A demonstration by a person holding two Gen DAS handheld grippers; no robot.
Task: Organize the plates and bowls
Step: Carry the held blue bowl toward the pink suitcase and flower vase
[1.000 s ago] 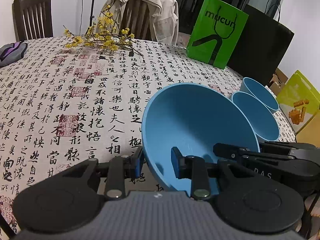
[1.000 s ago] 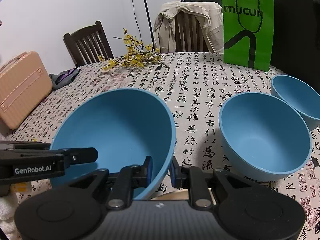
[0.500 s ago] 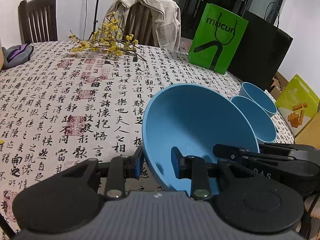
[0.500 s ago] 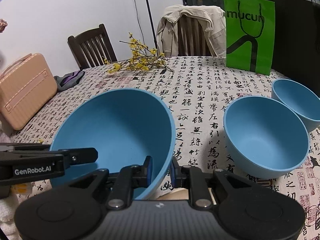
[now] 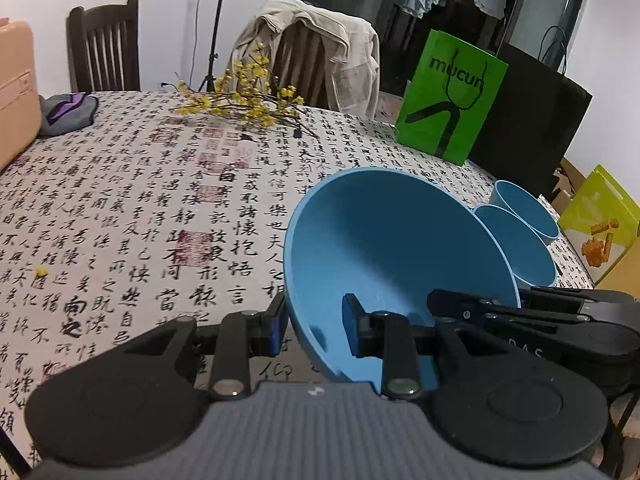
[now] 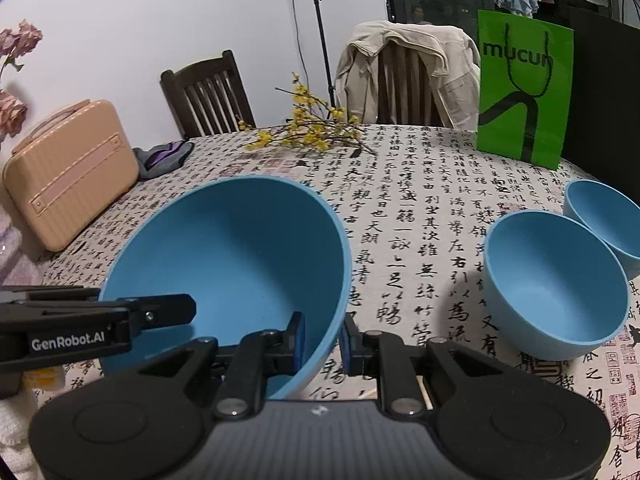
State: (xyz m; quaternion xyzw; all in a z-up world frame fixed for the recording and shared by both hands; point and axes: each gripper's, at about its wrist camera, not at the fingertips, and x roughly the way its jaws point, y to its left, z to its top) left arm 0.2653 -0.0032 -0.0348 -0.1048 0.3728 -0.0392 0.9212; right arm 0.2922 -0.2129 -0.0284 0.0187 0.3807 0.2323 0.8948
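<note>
So the big blue bowl (image 6: 240, 248) is plain matte plastic, smooth inside, held tilted over the calligraphy tablecloth (image 5: 140, 208). The left gripper (image 5: 314, 330) pinches its left rim and the right gripper (image 6: 323, 340) pinches the right rim. Two smaller blue bowls (image 6: 556, 280) sit touching each other, off to its right.

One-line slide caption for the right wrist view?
Both grippers, right gripper and left gripper, clamp opposite rims of a large blue bowl beside two smaller blue bowls.
</note>
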